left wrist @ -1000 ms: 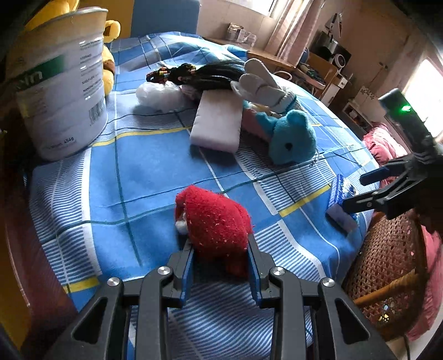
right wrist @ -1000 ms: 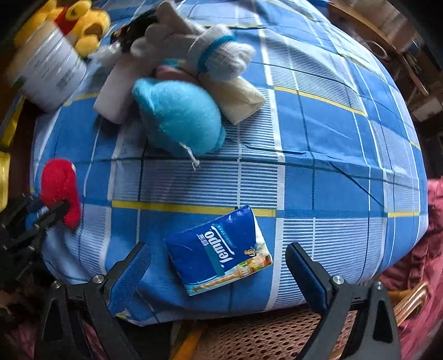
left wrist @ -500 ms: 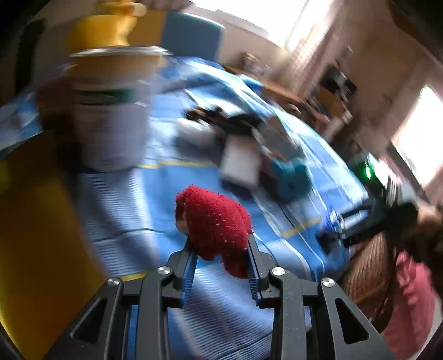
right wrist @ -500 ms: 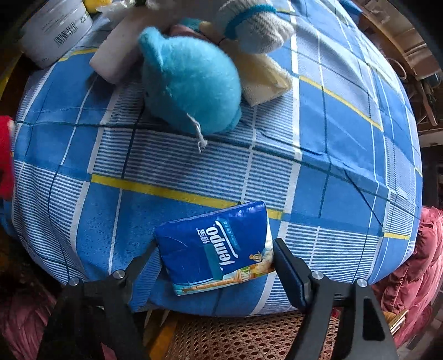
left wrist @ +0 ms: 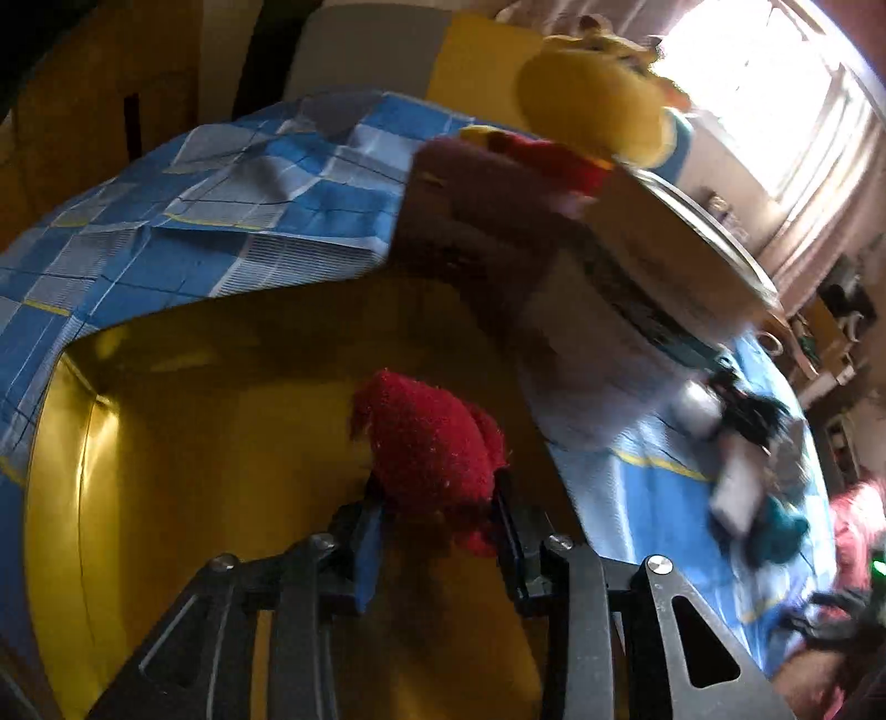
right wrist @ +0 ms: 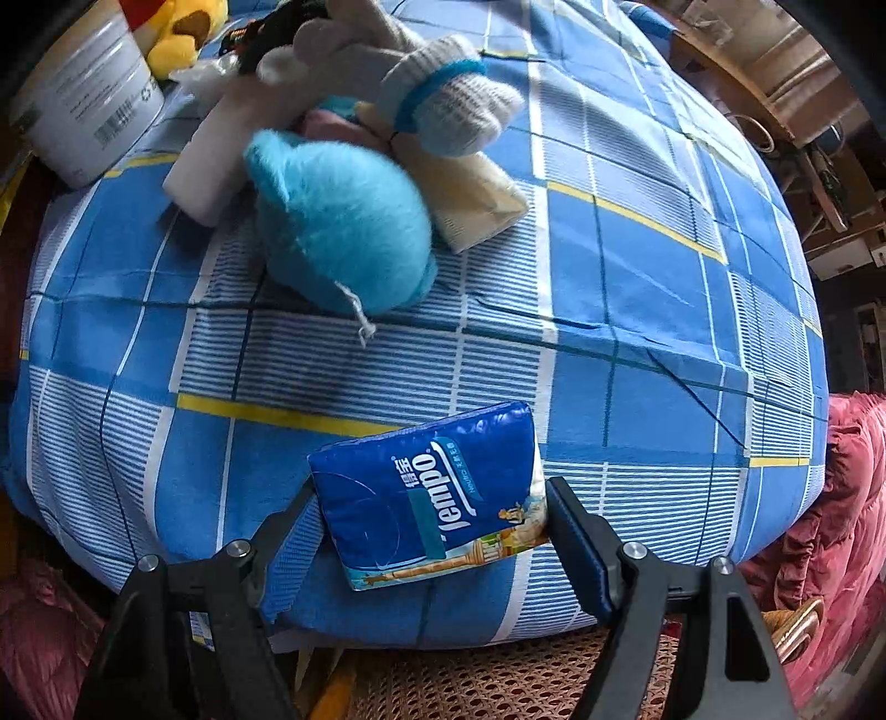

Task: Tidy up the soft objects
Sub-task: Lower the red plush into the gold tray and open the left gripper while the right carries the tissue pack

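My left gripper (left wrist: 437, 498) is shut on a red fuzzy soft toy (left wrist: 426, 443) and holds it over the inside of a yellow container (left wrist: 183, 415) beside the blue checked cloth (left wrist: 221, 194). My right gripper (right wrist: 432, 509) has its jaws against both sides of a blue Tempo tissue pack (right wrist: 426, 493) lying at the near edge of the blue checked cloth (right wrist: 664, 277). A blue plush toy (right wrist: 338, 227), a grey and white glove (right wrist: 432, 94), a white sponge block (right wrist: 216, 160) and a cream pad (right wrist: 476, 199) lie in a pile further back.
A white tub (right wrist: 83, 116) stands at the back left with a yellow plush (right wrist: 177, 33) behind it. A woven cane seat (right wrist: 498, 681) sits under the cloth's near edge. Red bedding (right wrist: 830, 526) lies to the right. The left wrist view is blurred.
My left gripper has lifted the red toy off the cloth and swung it left over the yellow container. My right gripper has moved in and closed around the tissue pack.
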`<state>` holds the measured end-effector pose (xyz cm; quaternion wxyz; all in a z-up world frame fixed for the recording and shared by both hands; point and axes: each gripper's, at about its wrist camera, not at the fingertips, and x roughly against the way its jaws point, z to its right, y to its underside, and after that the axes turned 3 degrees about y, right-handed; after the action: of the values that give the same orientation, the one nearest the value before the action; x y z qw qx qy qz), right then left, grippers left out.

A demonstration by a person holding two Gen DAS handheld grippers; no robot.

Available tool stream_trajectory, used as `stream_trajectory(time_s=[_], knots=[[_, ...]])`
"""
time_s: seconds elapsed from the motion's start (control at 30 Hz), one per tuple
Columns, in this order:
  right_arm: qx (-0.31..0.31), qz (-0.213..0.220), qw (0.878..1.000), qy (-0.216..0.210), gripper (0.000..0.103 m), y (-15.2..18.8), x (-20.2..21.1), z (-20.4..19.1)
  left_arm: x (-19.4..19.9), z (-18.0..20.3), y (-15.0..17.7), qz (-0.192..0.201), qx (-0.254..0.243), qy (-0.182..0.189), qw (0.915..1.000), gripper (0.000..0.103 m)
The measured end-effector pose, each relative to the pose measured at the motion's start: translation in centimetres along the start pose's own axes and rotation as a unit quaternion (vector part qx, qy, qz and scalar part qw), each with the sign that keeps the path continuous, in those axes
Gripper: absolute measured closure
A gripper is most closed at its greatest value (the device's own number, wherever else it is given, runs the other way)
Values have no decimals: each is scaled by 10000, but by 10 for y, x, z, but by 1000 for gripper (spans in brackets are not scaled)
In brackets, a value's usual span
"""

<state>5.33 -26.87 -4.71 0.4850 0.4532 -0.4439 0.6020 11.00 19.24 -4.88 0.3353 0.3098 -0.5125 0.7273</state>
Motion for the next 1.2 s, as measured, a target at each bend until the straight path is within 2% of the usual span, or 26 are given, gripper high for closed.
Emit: stream_trajectory(time_s=[0.1, 0.17, 0.23, 0.33, 0.37, 0.43, 0.53, 0.7, 0.8, 0.93, 1.07, 1.2], knots=[[-130, 184, 9997, 25, 25, 3, 6, 4, -17, -8, -12, 34, 74, -187, 9998, 48], [-215, 316, 9993, 35, 25, 6, 12, 6, -19, -11, -17, 53, 96, -244, 9996, 31], [-371, 509, 9980, 14, 25, 9, 21, 12, -13, -12, -15, 130, 85, -175, 9997, 29], [-817, 785, 9934, -204, 25, 17, 28, 24, 2, -13, -5, 285, -129, -279, 9991, 13], [-959, 893, 9911, -241, 25, 18, 31, 29, 6, -13, -2, 346, -178, -313, 9988, 12], [-1193, 1122, 9863, -200, 25, 8, 27, 23, 13, -16, 6, 412, -247, -406, 9980, 10], [-1538, 1530, 9760, -191, 25, -10, 55, 32, 21, -23, 14, 433, -175, -401, 9981, 2], [-1842, 2002, 9622, -107, 25, -75, 86, 35, 20, -32, 19, 413, -203, -553, 9974, 0], [-1881, 2244, 9561, -146, 25, -118, 106, 17, 21, -39, 12, 470, -163, -358, 9981, 0], [-1763, 2457, 9530, -164, 25, -158, 128, -9, 37, -51, 7, 707, -57, -415, 9966, 0], [-1865, 2490, 9500, -257, 25, -208, 140, -26, 51, -61, 23, 694, 26, -357, 9970, 0], [-2083, 2755, 9365, -607, 25, -260, 170, -45, 65, -65, 44, 720, 17, -361, 9967, 0]])
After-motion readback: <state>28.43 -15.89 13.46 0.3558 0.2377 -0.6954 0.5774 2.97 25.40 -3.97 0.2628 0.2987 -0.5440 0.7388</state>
